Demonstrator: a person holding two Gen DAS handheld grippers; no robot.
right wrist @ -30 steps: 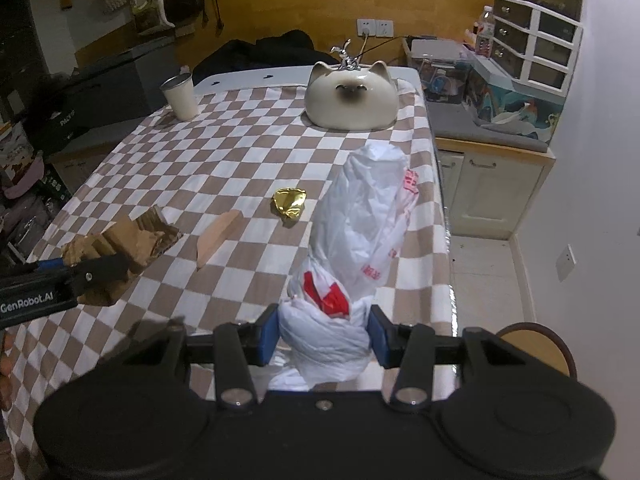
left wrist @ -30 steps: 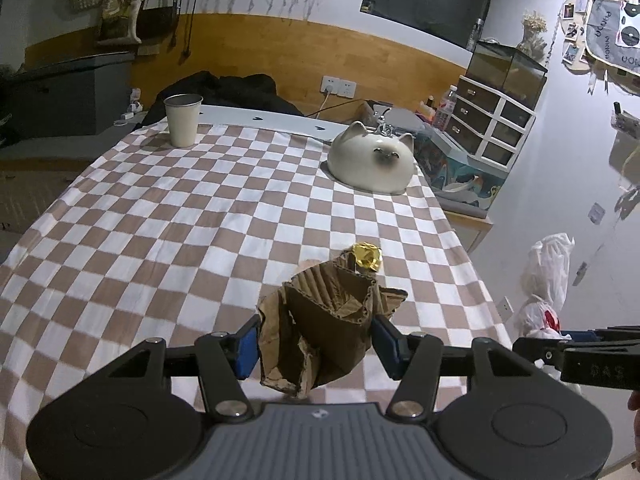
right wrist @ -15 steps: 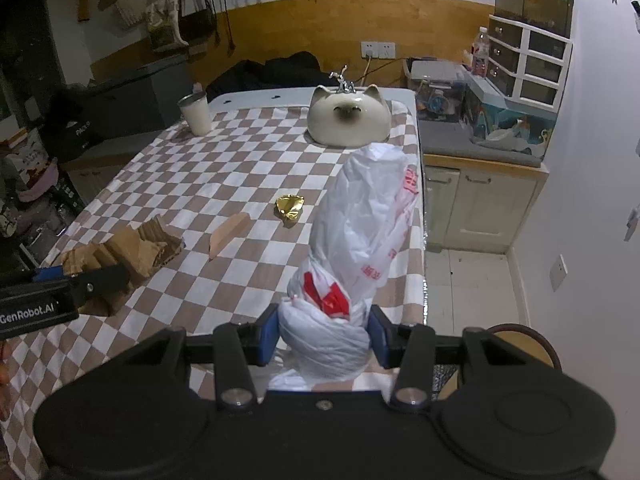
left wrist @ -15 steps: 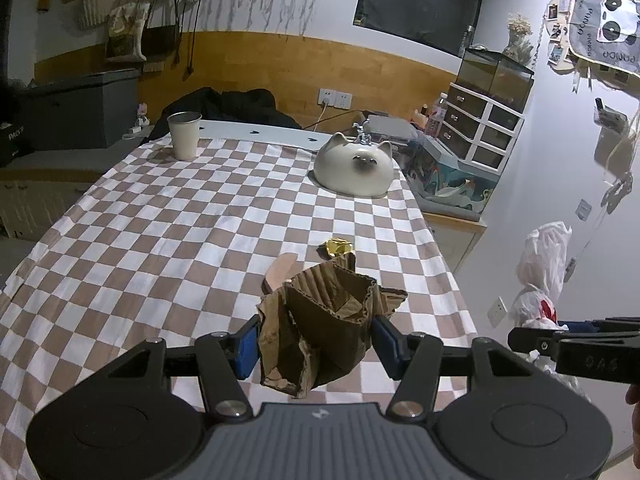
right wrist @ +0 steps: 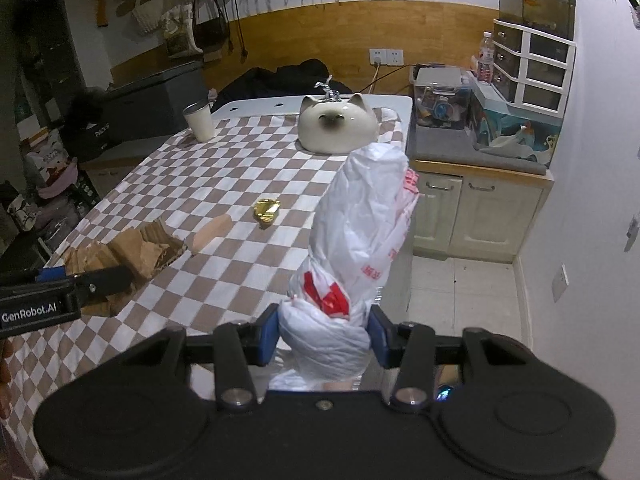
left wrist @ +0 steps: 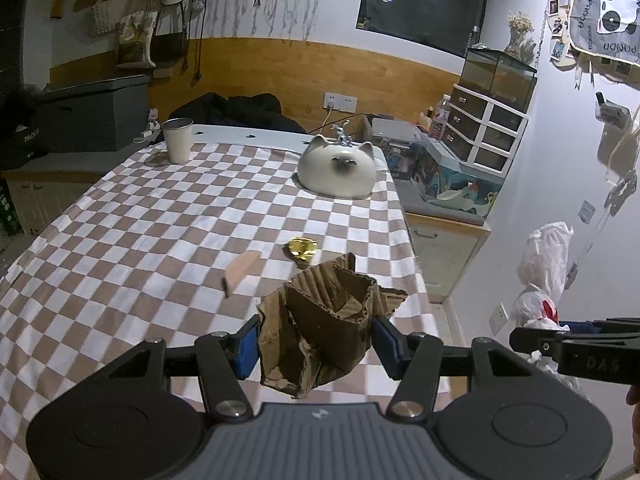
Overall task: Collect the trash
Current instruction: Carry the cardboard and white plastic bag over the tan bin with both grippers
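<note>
The checked tabletop [left wrist: 132, 240] fills both views, and most of its cloth lies bare. At the far edge sit a cat-shaped ceramic piece [left wrist: 337, 172] and, nearer the far left corner, a pale cup [left wrist: 178, 140]; neither looks like rubbish. Off the right edge, the right gripper [right wrist: 323, 336] has its jaws clamped on the knotted neck of a white plastic bag [right wrist: 360, 232], which stands up in front of them, bunched and not open. The left gripper [left wrist: 316, 346] has its jaws pressed on a wad of crumpled cardboard [left wrist: 328, 328], lifted clear above the near right part of the tabletop. So one piece is picked up but not yet bagged. Two smaller pieces wait mid-tabletop toward the right edge: a flat tan block [left wrist: 241, 268] and, just beyond it, a crumpled gold wrapper [left wrist: 303, 247]. By the look of it, roughly a third done, with bagging to come.
</note>
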